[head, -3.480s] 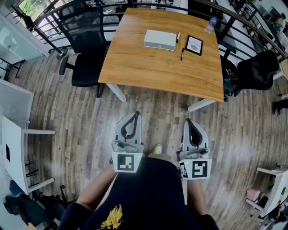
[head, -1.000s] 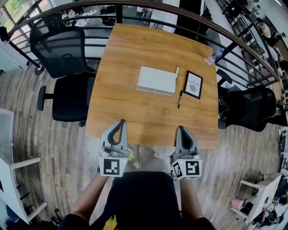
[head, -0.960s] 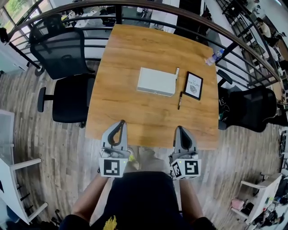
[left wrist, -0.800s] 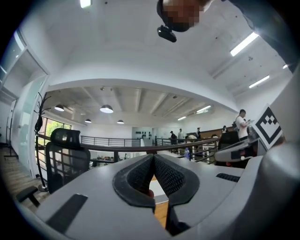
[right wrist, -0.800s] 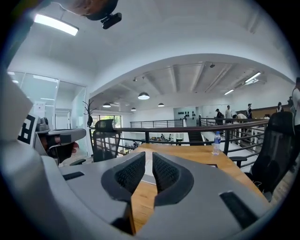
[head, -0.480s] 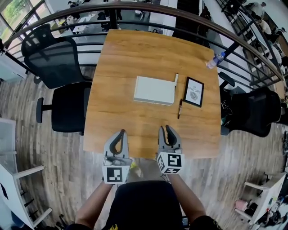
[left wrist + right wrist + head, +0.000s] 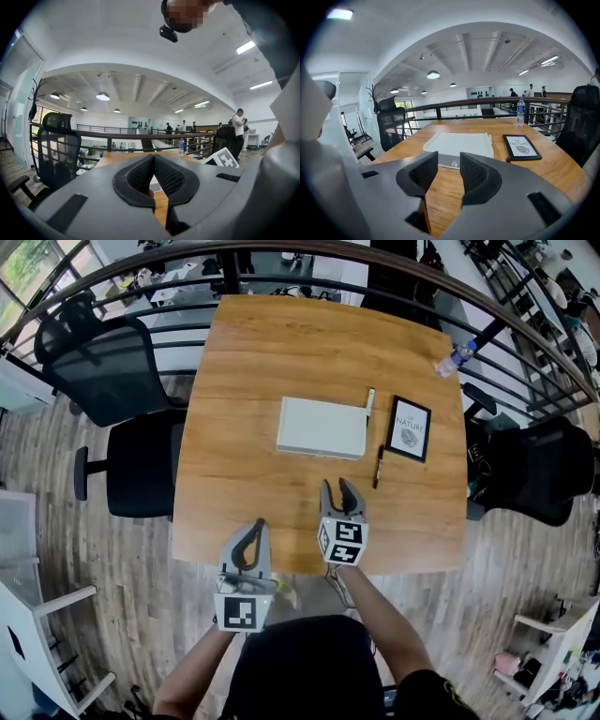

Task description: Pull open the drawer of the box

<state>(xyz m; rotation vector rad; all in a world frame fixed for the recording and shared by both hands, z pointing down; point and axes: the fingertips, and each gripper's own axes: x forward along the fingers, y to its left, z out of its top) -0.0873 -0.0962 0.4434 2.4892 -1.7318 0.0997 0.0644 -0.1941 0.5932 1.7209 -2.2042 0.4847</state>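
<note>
The right gripper (image 7: 338,491) is held over the near part of the surface (image 7: 246,371), short of the box (image 7: 322,427) and not touching it. Its jaws are spread and have just been opening; nothing is gripped, and through the gap only the box's front is seen in the right gripper view. The left gripper (image 7: 251,531) is kept further from the box, at the surface's near edge, with its jaws pressed together on nothing.

The surface is a wooden table top. The box is placed near its middle. Just right of the box a white marker (image 7: 369,401) and a dark pen (image 7: 379,467) are laid, and beyond them a framed picture (image 7: 409,428). A water bottle (image 7: 454,357) is stood well right of the box, at the far corner. Black office chairs (image 7: 103,362) are parked left of the box, off the surface, and a curved railing (image 7: 309,251) is seen behind it (an open office floor beyond).

The box is flat and white, with its long axis across the head view, parallel to the near edge. Its drawer front, marked by a small knob (image 7: 453,164), is turned towards the grippers.
</note>
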